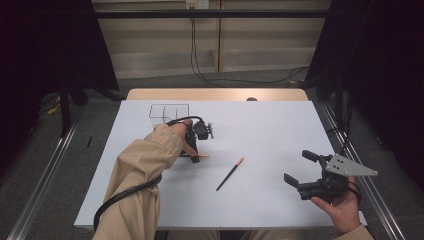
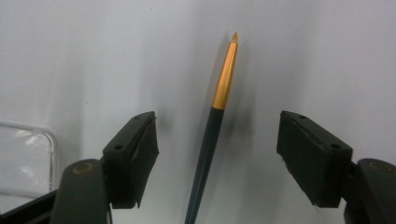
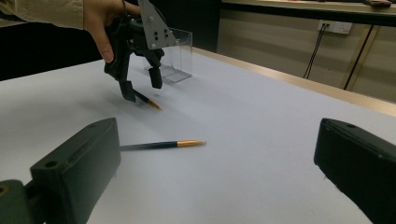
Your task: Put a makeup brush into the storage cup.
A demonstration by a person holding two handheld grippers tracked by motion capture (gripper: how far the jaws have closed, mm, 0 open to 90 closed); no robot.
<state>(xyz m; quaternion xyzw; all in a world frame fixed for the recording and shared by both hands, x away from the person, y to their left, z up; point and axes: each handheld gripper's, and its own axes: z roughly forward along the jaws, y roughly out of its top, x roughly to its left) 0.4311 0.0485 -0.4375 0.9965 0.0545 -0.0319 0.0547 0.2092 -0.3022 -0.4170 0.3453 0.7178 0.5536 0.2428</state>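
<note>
A dark pen with a gold-orange tip (image 2: 223,79) lies on the white table (image 1: 270,125) between the jaws of my left gripper (image 2: 217,140). The jaws stand apart on either side of the pen and do not touch it. In the high view this left gripper (image 1: 192,152) points down left of centre, with the pen's tip (image 1: 203,156) poking out to its right. From the right gripper view I see the left gripper (image 3: 141,91) hanging over that pen (image 3: 150,102). A second similar pen (image 1: 230,174) (image 3: 161,144) lies loose mid-table. My right gripper (image 1: 297,166) (image 3: 219,172) is held open at the front right, with nothing between its jaws.
A clear plastic box with compartments (image 1: 169,111) (image 3: 180,60) (image 2: 23,158) stands just behind the left gripper. A wooden strip (image 1: 215,94) runs along the table's far edge. Cables hang down the back wall (image 1: 195,50).
</note>
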